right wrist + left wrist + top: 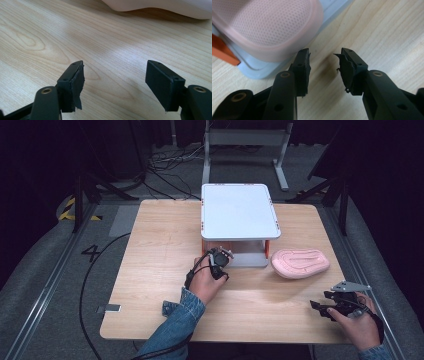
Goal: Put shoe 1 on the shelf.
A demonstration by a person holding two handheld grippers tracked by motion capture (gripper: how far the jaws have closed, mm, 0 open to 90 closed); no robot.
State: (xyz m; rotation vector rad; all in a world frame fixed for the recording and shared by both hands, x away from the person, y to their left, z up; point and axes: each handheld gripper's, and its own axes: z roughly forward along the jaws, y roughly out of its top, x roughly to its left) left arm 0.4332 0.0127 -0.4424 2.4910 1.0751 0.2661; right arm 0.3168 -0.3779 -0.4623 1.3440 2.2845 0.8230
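A white two-level rack (239, 210) with orange posts stands at the middle back of the wooden table (150, 270). One pink slipper (300, 263) lies sole up on the table just right of the rack. In the left gripper view a second pink slipper (267, 27) rests on the rack's lower shelf (259, 68). My left gripper (220, 259) (324, 56) sits just in front of that shelf, open, with bare wood between its jaws. Near the table's front right corner my right gripper (316, 306) (115, 67) stands open over bare wood, the slipper's edge (160, 6) ahead of it.
A small grey tag (108, 308) lies at the table's front left edge. Behind the table stand a grey metal frame (245, 140) and loose cables (170, 165) on the floor. An orange post (223, 51) rises beside the shelf's slipper.
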